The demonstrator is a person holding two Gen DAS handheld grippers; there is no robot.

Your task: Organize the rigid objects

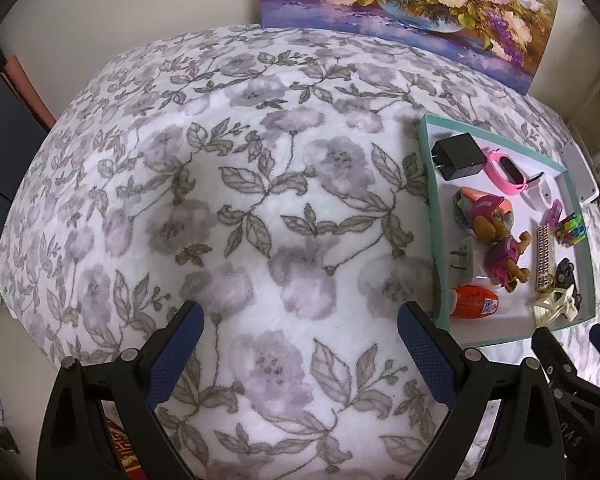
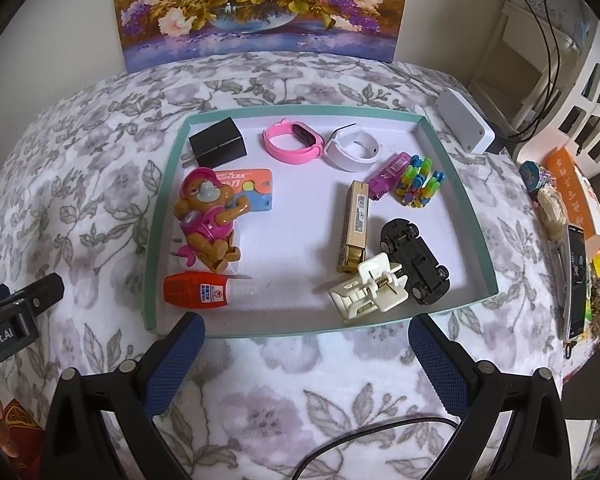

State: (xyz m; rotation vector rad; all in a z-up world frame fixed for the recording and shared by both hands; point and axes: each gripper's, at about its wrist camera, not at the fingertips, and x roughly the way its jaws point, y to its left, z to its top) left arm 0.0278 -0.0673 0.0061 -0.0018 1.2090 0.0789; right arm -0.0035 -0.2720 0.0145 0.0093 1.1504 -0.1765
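A shallow teal-rimmed box (image 2: 456, 184) (image 1: 428, 184) on the floral cloth holds several small items: a black charger (image 2: 218, 142), a pink band (image 2: 292, 140), a white band (image 2: 352, 148), a toy dog (image 2: 208, 220), an orange glue bottle (image 2: 198, 292), a gold bar (image 2: 354, 226), a black toy car (image 2: 414, 266) and a cream clip (image 2: 370, 288). My right gripper (image 2: 306, 354) hovers open just in front of the box's near wall, holding nothing. My left gripper (image 1: 300, 342) is open over bare cloth, left of the box.
A flower painting (image 2: 260, 8) leans on the wall behind the table. A white block (image 2: 466, 122) lies behind the box's right corner. Clutter, a phone (image 2: 576, 280) and an orange book (image 2: 572, 188) line the right edge. A black cable (image 2: 364, 440) crosses the near cloth.
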